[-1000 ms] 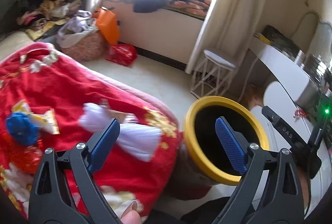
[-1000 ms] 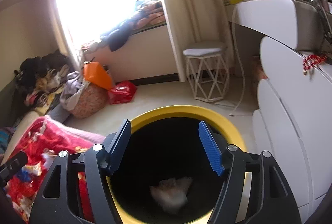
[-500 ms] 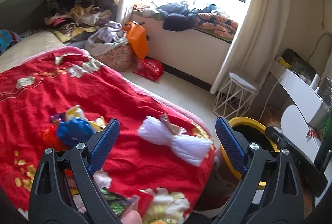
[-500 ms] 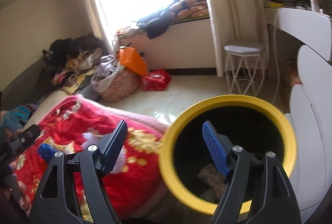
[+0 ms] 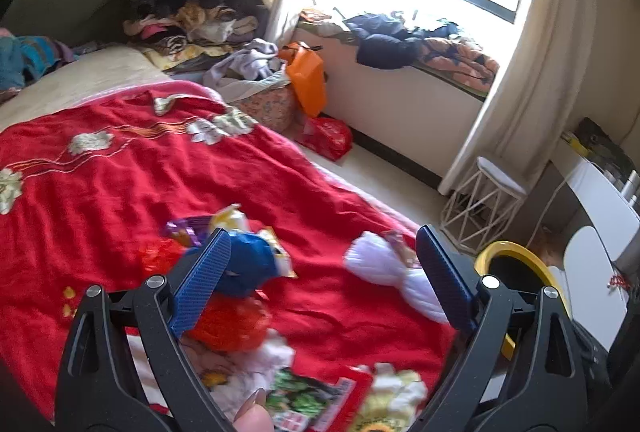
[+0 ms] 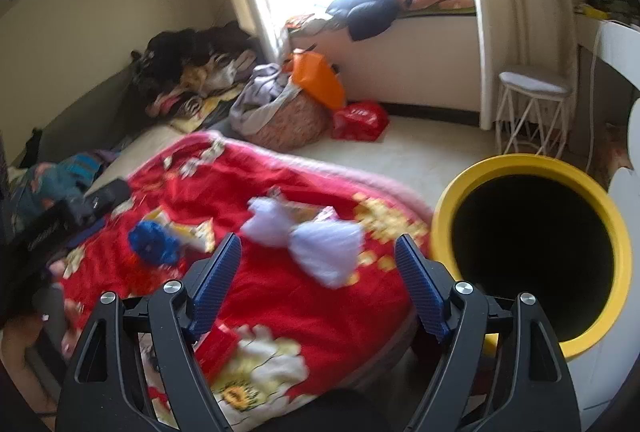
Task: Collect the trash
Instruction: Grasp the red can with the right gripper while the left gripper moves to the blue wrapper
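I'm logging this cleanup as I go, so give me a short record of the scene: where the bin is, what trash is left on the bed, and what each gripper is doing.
bin: yellow-rimmed bin on the floor beside the bed, at the red blanket's edge
trash on blanket: white tissue wad, blue crumpled piece, snack wrappers
left gripper: open, empty, over the blanket
right gripper: jaws have just been opening, nothing between them, aimed at the blanket near the tissue wad

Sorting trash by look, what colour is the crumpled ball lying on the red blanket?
Blue. The crumpled ball shows best in the right wrist view.
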### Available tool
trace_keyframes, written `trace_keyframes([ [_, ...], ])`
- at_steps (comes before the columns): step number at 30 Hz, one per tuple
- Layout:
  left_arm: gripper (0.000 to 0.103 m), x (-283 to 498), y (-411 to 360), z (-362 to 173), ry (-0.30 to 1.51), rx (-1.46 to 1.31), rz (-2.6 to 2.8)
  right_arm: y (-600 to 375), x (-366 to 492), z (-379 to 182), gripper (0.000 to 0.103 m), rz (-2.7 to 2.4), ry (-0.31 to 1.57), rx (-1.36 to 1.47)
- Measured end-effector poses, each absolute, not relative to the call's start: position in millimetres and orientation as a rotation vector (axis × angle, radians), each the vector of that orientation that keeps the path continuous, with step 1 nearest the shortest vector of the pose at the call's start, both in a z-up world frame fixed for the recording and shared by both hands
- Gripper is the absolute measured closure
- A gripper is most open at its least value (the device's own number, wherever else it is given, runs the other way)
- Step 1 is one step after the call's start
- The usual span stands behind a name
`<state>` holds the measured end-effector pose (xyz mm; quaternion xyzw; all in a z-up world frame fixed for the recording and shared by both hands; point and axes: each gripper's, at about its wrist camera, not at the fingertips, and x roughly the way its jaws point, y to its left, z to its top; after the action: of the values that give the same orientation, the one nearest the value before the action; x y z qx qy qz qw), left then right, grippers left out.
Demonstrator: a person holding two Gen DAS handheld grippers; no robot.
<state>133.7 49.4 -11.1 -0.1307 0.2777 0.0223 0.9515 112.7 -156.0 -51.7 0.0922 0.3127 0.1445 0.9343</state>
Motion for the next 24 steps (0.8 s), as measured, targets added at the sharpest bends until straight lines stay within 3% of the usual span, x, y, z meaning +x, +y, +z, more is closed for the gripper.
trace_keyframes([
  [11,0.018,133,96,-22,0.599,-0.300,0.116,-94,113,-91,0.028,0.379,0.856,0.141],
  [17,0.018,137,100,-32,0.629,-0.297,0.096,-73,117,-111,0.042,0.403,0.964,0.160],
  [24,0.033,151,95,-51,0.688,-0.287,0.096,-59,124,-141,0.058,0.431,1.086,0.223],
])
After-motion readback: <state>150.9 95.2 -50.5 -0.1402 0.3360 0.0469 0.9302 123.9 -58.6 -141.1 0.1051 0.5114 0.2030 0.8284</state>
